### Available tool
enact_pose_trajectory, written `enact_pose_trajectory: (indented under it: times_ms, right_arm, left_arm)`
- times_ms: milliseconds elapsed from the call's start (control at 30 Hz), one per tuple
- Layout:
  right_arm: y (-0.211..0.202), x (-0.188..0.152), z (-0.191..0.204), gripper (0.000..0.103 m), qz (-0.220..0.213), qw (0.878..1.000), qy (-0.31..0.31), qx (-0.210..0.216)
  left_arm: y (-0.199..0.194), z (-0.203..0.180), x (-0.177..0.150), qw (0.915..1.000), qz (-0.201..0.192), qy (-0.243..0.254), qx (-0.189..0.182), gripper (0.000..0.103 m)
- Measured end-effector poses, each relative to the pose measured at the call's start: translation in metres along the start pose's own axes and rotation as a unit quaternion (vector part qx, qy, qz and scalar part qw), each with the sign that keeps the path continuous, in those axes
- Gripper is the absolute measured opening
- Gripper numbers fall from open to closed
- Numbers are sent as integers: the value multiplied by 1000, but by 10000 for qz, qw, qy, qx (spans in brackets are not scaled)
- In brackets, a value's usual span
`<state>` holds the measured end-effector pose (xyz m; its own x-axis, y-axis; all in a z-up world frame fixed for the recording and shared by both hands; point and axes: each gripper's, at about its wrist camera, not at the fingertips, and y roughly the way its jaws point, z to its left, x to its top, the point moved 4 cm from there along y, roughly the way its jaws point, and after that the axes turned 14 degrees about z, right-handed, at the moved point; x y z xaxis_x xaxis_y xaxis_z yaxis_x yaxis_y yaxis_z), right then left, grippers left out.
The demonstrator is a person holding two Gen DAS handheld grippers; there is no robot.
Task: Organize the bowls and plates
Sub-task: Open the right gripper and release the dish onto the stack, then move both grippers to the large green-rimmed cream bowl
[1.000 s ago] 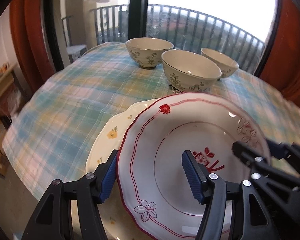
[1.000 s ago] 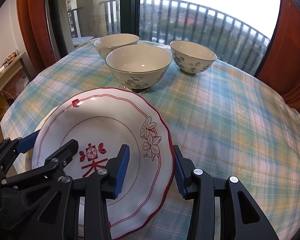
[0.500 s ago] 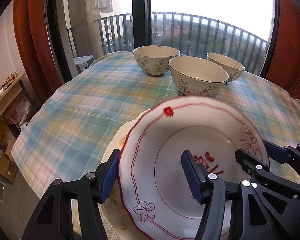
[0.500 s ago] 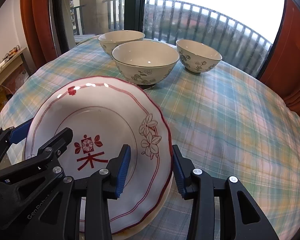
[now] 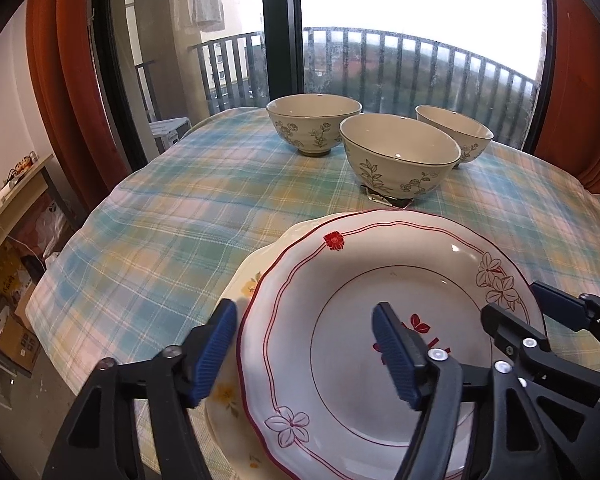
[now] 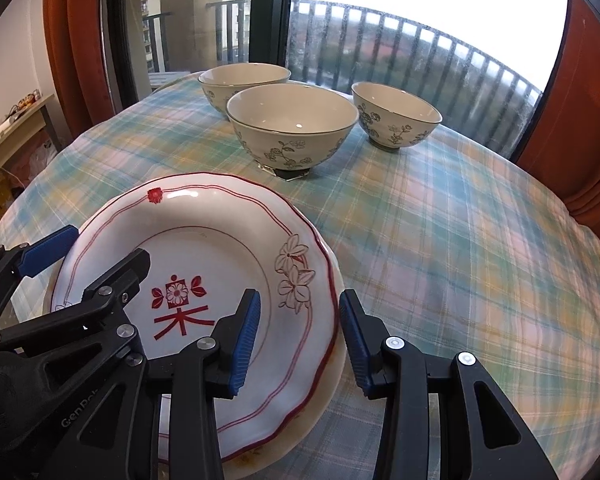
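Observation:
A white plate with red rim lines (image 5: 380,272) (image 6: 204,248) lies on a cream plate with yellow flowers (image 5: 248,280) (image 6: 328,384) at the near edge of the checked tablecloth (image 5: 180,220). My left gripper (image 5: 304,350) (image 6: 88,260) straddles its left rim. Its jaws are opening, and the outer pad stands clear of the rim. On the opposite rim, my right gripper (image 6: 300,340) (image 5: 532,316) is shut, one pad inside and one outside. Three floral bowls (image 5: 314,128) (image 5: 398,160) (image 5: 456,132) stand farther back.
The middle bowl (image 6: 292,128) sits on a small dark stand. The table's rounded edge drops off at the left toward a low shelf (image 5: 16,188) and boxes on the floor. A window with a balcony rail and orange curtains (image 6: 580,100) rise behind the table.
The red-rimmed plate came down from a tilted hold and now lies level on the cream plate. The left jaws have widened off its rim. The right jaws keep the same gap.

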<state>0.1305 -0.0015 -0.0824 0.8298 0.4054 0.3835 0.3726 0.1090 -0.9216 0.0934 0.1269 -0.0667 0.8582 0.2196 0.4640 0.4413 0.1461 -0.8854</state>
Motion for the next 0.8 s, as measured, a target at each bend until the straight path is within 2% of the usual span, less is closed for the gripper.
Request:
enact_pose_trajectory:
  times_ms: [67,233,567,800]
  right_arm:
    - [-2,0,-1,47,-18,10000,-5,-14]
    - [-8,6,-9,56,-134,9998,105,-61]
    - [-24,38,-28,61,-368,9985,402,91]
    - [-39,69,-46,67,-705,9947,739,134]
  left_arm:
    - [0,1,1,10000,36,-38,-50,80]
    - [-1,3,10,9997,101,-82,-201,83]
    - [-13,0,50,9996,-196,133,-171,91]
    - [-19,-4,84,9985,-431,295,-147,93]
